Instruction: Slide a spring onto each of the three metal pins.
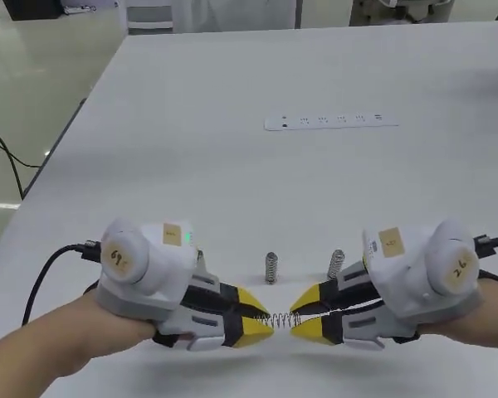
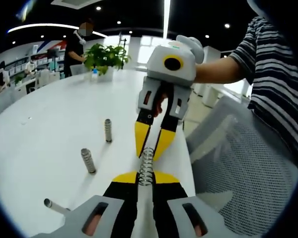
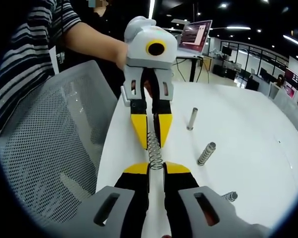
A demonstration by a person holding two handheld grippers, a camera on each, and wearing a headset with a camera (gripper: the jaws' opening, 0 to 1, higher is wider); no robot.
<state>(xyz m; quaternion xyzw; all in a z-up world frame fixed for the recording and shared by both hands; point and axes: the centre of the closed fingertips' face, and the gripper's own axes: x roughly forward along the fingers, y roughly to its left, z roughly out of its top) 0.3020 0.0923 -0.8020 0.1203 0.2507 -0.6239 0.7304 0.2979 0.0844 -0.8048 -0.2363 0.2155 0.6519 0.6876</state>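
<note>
A short coil spring [image 1: 282, 317] hangs level between my two grippers, just above the white table [image 1: 232, 166] near its front edge. My left gripper [image 1: 264, 320] grips one end of it and my right gripper [image 1: 299, 319] grips the other, tips facing. In the left gripper view the spring [image 2: 146, 166] runs from my left gripper [image 2: 145, 177] up to the right gripper [image 2: 152, 148]. Behind them stand two pins wearing springs [image 1: 270, 267] [image 1: 336, 264]. A bare pin [image 3: 191, 119] stands beside the left gripper, and the two sprung pins [image 3: 206, 153] [image 3: 230, 196] stand closer to the right one.
A white power strip [image 1: 330, 122] lies farther back on the table. A grey mesh chair [image 2: 238, 163] stands at the table's front edge, by a person's striped sleeve [image 2: 268, 64]. A potted plant [image 2: 107, 57] sits at the far end.
</note>
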